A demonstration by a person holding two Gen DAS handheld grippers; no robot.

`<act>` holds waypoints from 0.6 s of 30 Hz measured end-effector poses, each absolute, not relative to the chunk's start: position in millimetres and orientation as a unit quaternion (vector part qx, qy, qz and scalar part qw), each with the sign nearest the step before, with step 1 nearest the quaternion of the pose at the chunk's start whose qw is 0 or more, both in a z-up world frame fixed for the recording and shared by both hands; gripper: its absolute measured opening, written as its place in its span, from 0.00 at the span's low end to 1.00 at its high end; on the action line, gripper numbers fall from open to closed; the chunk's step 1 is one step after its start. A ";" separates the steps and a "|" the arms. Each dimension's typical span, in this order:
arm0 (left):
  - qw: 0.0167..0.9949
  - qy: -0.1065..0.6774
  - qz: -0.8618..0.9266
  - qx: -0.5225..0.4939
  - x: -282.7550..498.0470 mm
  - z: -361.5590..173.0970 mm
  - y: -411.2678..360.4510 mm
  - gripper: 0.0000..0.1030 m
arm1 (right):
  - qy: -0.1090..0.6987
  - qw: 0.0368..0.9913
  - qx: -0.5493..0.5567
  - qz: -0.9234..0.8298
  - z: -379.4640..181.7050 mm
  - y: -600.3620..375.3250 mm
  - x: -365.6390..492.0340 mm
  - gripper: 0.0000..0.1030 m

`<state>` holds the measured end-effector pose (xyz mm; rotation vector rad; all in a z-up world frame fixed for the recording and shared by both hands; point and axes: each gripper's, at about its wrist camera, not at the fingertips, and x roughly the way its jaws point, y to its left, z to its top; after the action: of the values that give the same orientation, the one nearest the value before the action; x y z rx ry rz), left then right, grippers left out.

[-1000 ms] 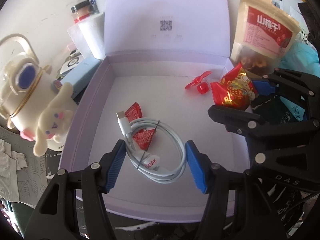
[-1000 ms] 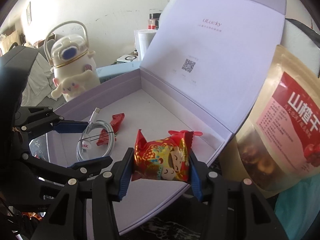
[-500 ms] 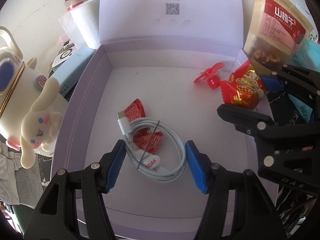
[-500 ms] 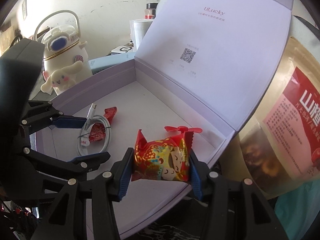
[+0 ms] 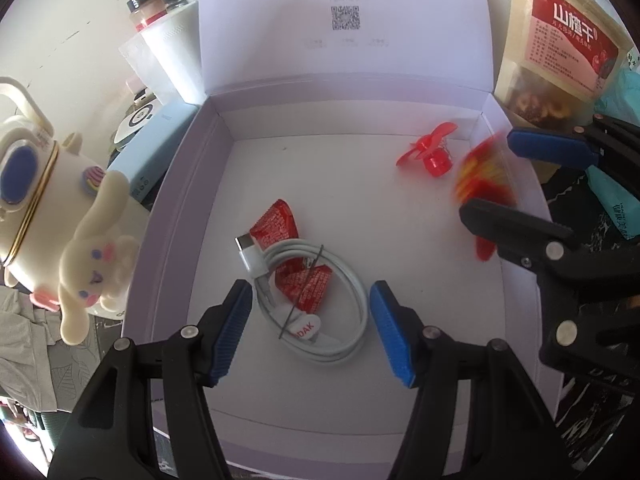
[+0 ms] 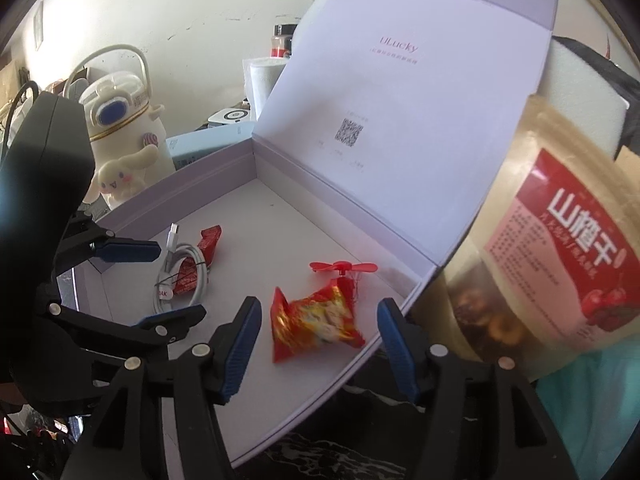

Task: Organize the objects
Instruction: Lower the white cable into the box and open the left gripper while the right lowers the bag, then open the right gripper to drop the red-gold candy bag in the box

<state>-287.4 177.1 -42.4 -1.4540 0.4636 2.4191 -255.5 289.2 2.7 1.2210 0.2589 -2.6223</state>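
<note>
Hovering over the open lilac box [image 6: 132, 210], both grippers point down into it. The right gripper [image 6: 318, 322] has just been opening its jaws; they now stand apart, and the red and gold snack packet [image 6: 316, 322] sits between them, blurred, with a clear gap on each side, so neither pad presses on it. The packet is over the box floor, close to the box's right wall; whether it rests on the floor cannot be told.

The left gripper [image 5: 310, 330] has its jaws about half open and holds nothing. They straddle the coiled white cable [image 5: 320, 300], which lies on the box floor near the front; neither pad touches it.

Box contents:
- The coiled white cable, bound with a thin tie.
- Two small red sachets [image 5: 276, 226], one beside the cable's plug end, one inside the coil.
- A small red fan [image 5: 430, 152] in the box's far right corner, just behind the packet.

The box lid [image 6: 400, 92] stands upright along the far wall. Outside the box's right wall stands a large snack bag [image 6: 552, 248]. Outside its left wall stands a cream bottle with a plush dog figure [image 5: 52, 200].
</note>
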 end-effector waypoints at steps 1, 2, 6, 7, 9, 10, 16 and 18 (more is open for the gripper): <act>0.140 0.158 0.837 -0.504 -287.5 -40.9 177.3 0.58 | 0.089 0.118 0.416 -0.897 4.9 289.4 -254.0 0.59; 0.139 0.155 0.838 -0.505 -286.7 -39.3 176.9 0.58 | 0.089 0.117 0.413 -0.899 8.1 290.1 -251.4 0.59; 0.135 0.146 0.843 -0.500 -280.5 -29.1 172.8 0.58 | 0.090 0.113 0.402 -0.904 20.5 292.3 -241.6 0.59; 0.134 0.145 0.845 -0.498 -278.9 -26.3 171.8 0.58 | 0.090 0.112 0.399 -0.906 24.0 292.8 -238.6 0.59; 0.131 0.141 0.849 -0.493 -272.5 -19.2 165.8 0.58 | 0.092 0.110 0.392 -0.909 31.2 292.7 -233.0 0.59; 0.130 0.140 0.851 -0.490 -269.7 -15.4 164.7 0.58 | 0.094 0.108 0.389 -0.910 35.1 292.6 -229.4 0.59; 0.117 0.135 0.861 -0.476 -256.0 6.0 158.6 0.58 | 0.097 0.102 0.369 -0.919 55.3 292.2 -212.2 0.59; 0.117 0.129 0.865 -0.471 -249.4 13.6 156.3 0.58 | 0.099 0.098 0.365 -0.920 60.6 292.9 -205.7 0.59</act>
<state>-249.4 156.3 13.6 -1.3772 0.3781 2.5315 -205.7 292.9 60.6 1.0802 0.2940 -2.7238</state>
